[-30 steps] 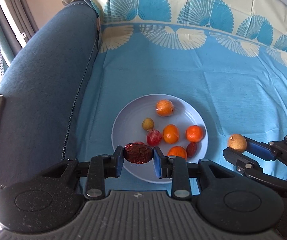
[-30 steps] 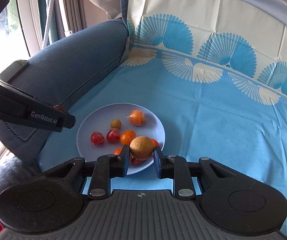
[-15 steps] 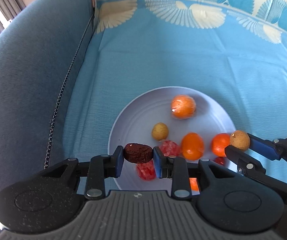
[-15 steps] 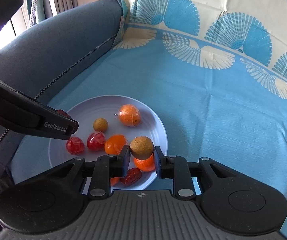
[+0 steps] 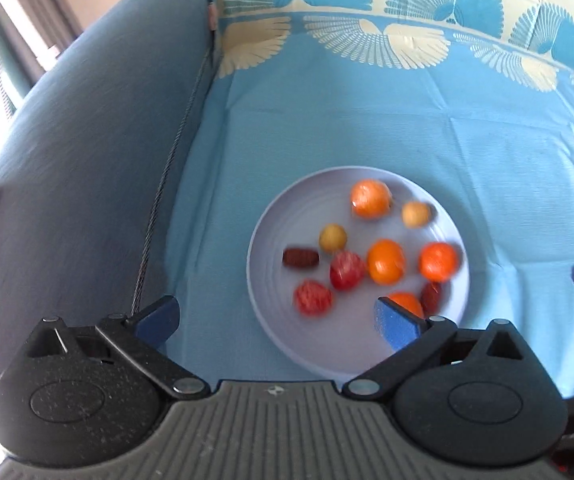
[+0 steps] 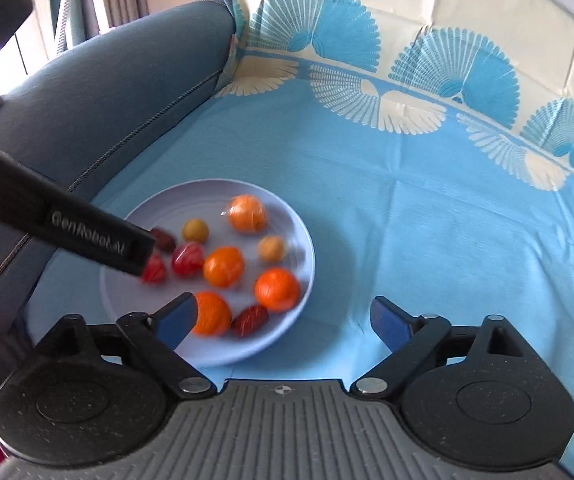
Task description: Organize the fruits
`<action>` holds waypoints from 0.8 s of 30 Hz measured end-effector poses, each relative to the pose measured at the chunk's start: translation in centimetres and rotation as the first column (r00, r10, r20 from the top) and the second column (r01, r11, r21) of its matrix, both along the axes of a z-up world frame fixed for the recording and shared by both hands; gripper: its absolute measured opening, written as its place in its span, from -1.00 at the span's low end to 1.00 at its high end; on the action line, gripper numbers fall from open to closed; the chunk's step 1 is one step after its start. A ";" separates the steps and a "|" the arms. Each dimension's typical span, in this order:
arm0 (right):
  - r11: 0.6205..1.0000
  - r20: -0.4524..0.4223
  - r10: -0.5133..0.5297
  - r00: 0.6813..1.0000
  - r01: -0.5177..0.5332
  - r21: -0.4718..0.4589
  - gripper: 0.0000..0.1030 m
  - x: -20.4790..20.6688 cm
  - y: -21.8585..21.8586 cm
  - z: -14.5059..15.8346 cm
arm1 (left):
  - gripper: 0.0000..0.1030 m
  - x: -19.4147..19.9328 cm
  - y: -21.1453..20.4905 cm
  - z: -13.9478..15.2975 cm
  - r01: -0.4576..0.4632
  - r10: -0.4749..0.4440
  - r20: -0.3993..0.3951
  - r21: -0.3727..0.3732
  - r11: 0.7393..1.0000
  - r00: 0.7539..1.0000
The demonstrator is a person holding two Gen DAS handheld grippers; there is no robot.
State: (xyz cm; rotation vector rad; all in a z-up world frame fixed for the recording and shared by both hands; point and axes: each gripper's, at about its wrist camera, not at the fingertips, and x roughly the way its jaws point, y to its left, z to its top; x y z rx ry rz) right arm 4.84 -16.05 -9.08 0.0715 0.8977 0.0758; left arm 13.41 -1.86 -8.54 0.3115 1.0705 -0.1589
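Lavender round plastic plate [image 5: 265, 276] on blue fan-print cloth [image 5: 327, 128] lies ahead of left gripper [image 5: 277, 320], jaws opening with nothing between; dark red oblong date [image 5: 301, 258] rests on the plate's left part, long axis crosswise, nearest this claw. Right-wrist view: right gripper [image 6: 283, 322] jaws opening, empty; tan round longan [image 6: 271, 249] sits among oranges, left claw's black finger [image 6: 87, 236] overhanging the plate's left.

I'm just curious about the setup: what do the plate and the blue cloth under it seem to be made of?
The plate looks like smooth plastic or glazed ceramic, pale lavender with a soft sheen and faint concentric rings; which one I can't tell. The blue cloth looks like thin woven fabric, matte, with sharp fold creases and a printed fan pattern along its edge.
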 end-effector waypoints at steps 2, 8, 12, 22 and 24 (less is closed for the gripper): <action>1.000 0.018 -0.020 1.000 0.020 0.000 0.94 -1.9 0.1 1.2 | 0.99 -1.9 0.6 1.3 -0.018 0.018 0.013 -0.017 1.000 1.000; 0.997 0.081 -0.077 0.994 0.075 0.019 0.99 -6.8 0.8 4.2 | 0.99 -7.1 1.4 4.5 -0.021 0.024 0.077 -0.035 0.999 0.997; 0.998 0.116 -0.060 0.991 0.061 -0.006 0.99 -9.4 1.4 5.4 | 0.99 -9.8 2.0 5.8 -0.025 0.029 0.103 -0.038 0.999 0.994; 0.993 0.187 -0.107 0.977 0.114 -0.027 0.99 -13.2 0.9 7.4 | 0.99 -13.6 2.5 7.2 -0.027 0.035 0.144 -0.054 0.998 0.989; 0.993 0.197 -0.110 0.974 0.117 -0.027 0.99 -13.5 0.8 7.7 | 0.99 -14.0 2.4 7.5 -0.026 0.034 0.157 -0.052 0.998 0.987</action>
